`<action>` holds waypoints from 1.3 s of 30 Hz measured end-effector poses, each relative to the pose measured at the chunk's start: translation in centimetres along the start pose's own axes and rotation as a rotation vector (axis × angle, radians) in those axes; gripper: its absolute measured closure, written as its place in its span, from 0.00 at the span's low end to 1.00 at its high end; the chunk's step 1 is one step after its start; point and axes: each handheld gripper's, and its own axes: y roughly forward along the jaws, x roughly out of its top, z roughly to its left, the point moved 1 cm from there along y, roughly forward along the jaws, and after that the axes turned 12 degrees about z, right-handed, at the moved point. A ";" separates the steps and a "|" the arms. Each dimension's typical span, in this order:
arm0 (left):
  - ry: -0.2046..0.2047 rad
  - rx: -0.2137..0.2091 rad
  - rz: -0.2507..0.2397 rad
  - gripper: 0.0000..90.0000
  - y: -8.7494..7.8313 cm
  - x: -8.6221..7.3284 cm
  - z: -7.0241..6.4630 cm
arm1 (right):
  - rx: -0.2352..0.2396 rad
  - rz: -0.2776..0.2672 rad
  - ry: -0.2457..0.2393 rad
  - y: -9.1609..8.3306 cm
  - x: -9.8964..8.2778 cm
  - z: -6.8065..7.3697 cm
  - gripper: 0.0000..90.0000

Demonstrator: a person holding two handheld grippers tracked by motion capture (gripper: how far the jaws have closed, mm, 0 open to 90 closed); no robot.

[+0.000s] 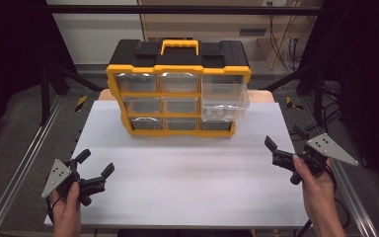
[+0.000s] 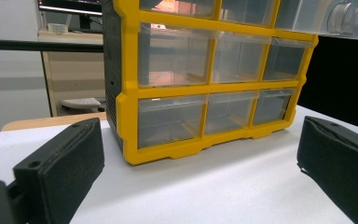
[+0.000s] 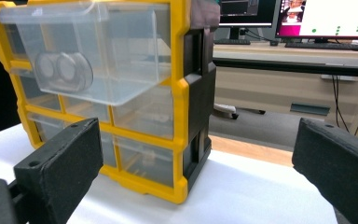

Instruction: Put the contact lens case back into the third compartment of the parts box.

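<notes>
Both my left gripper (image 1: 94, 163) and right gripper (image 1: 283, 140) gape empty; bare white table (image 1: 187, 168) lies between them, organizer (image 1: 177, 94) ahead, one drawer (image 1: 225, 100) jutting out.

Glossy yellow plastic organizer frame (image 1: 177, 69); clear smooth plastic drawer (image 1: 225, 101); matt white tabletop sheet (image 1: 187, 173).

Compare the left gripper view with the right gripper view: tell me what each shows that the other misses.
Left gripper view: the organizer's left black side and closed bottom-row drawers seen front-on. Right gripper view: the organizer's right black side, the monitors on a desk behind, and the two round items in the pulled-out drawer. Both: the yellow-framed organizer, that open clear drawer, the white table, and wide-open black jaws.
</notes>
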 end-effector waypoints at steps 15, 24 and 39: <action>0.008 0.006 -0.005 0.01 -0.1 -0.1 0.2 | 0.011 0.038 0.042 0.1 -5.6 0.1 0.04; 0.018 0.000 -0.012 0.01 -0.1 -0.1 0.0 | 0.036 0.055 0.020 1.0 -7.8 0.8 0.04; 0.004 -0.016 -0.031 0.01 -0.1 0.1 -0.1 | 0.132 0.071 -0.011 3.1 -9.6 3.3 0.04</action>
